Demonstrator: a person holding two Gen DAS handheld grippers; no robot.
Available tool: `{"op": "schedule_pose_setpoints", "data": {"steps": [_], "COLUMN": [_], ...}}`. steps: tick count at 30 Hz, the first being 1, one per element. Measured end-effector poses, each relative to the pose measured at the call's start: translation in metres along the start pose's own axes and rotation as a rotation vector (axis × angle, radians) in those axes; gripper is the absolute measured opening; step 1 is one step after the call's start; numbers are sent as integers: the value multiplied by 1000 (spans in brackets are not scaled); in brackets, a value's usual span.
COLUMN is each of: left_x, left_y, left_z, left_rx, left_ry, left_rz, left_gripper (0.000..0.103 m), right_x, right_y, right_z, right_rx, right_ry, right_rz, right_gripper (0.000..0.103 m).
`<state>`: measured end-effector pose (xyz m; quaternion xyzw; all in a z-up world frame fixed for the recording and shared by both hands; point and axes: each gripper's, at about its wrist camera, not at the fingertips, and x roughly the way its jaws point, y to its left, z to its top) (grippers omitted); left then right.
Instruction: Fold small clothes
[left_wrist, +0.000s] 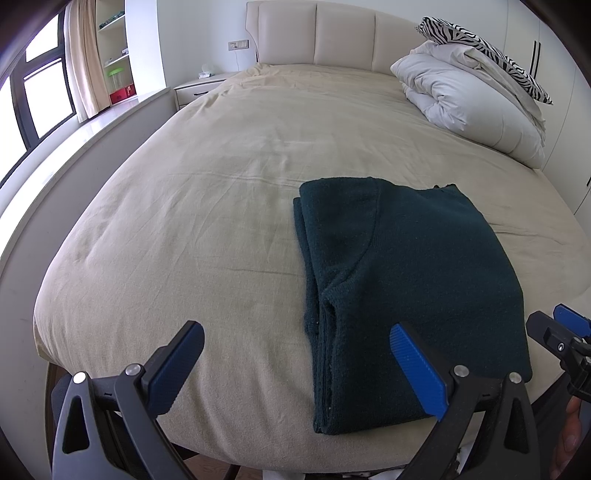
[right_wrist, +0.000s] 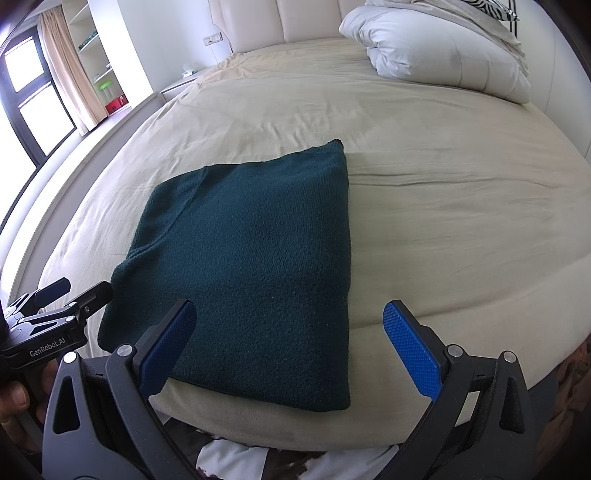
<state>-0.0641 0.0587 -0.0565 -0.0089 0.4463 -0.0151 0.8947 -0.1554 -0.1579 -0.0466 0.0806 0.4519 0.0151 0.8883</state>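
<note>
Two tongs, left tongs and right tongs, both released, holding nothing. Dark green sweater lies folded near front edge of bed. Risk: one-sided pinch drags loose layers, undoing fold; sweater may slide off edge.

home bedroom. large bed under beige sheet fills most of view. padded cream headboard at bed's far end. folded white duvet on bed's far right corner, zebra-print pillow on top of it. white nightstand just left of headboard, tissue box on it. wall socket above nightstand. open shelves further left of bed, beige curtain and dark-framed window beside them.
</note>
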Motion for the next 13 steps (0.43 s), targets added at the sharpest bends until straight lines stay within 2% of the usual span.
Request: {"op": "schedule_pose_setpoints", "data": {"steps": [13], "left_x": [0], "left_y": [0], "left_z": [-3], "left_rx": [6], "left_ry": [-8], "left_rz": [3], "left_gripper": [103], "right_x": [1], "right_y": [0], "right_z": [-1], "right_rx": [1], "right_ry": [1], "right_rz": [3], "right_gripper": [103]}}
